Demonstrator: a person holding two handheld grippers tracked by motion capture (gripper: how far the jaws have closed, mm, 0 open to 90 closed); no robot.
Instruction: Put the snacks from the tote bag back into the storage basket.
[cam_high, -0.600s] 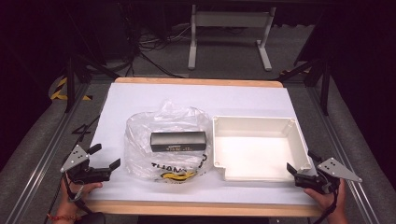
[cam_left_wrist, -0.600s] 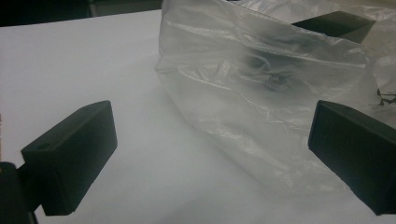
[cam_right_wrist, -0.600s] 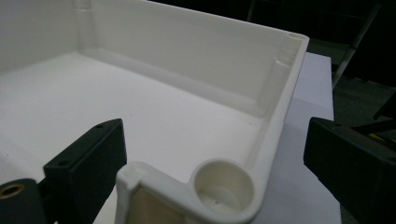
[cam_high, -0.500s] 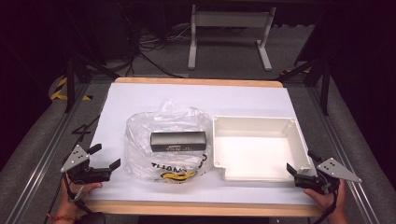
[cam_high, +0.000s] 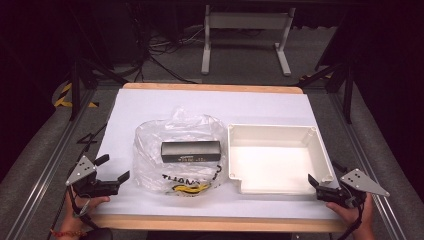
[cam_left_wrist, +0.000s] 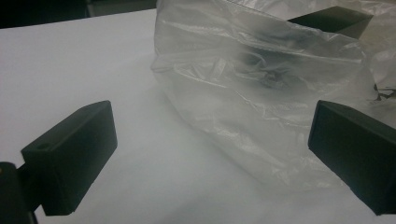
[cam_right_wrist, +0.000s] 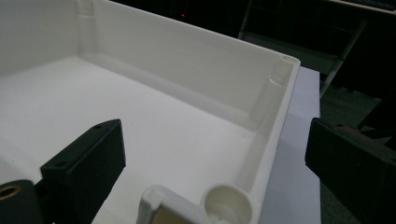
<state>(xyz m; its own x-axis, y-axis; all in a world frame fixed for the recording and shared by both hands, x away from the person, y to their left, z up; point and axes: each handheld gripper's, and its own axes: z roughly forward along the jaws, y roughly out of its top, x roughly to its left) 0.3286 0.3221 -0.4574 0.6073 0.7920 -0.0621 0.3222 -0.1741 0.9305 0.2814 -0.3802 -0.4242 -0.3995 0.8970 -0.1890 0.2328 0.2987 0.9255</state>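
Plastic bag (cam_high: 177, 150), lying mid-table at nine o'clock of the white tray (cam_high: 320, 150) and enclosing a black box (cam_high: 190, 150), is likely handling as thin, limp and slippery film, best pinched at a loose fold, while the left gripper (cam_high: 112, 168) and right gripper (cam_high: 314, 184) are resting with jaws apart, empty.

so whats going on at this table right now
A person holds a gripper in each hand at the near edge of the table. The left gripper sits open beside a clear plastic bag with a black box in it. The right gripper is open at the near corner of an empty white tray. Nothing is held yet.
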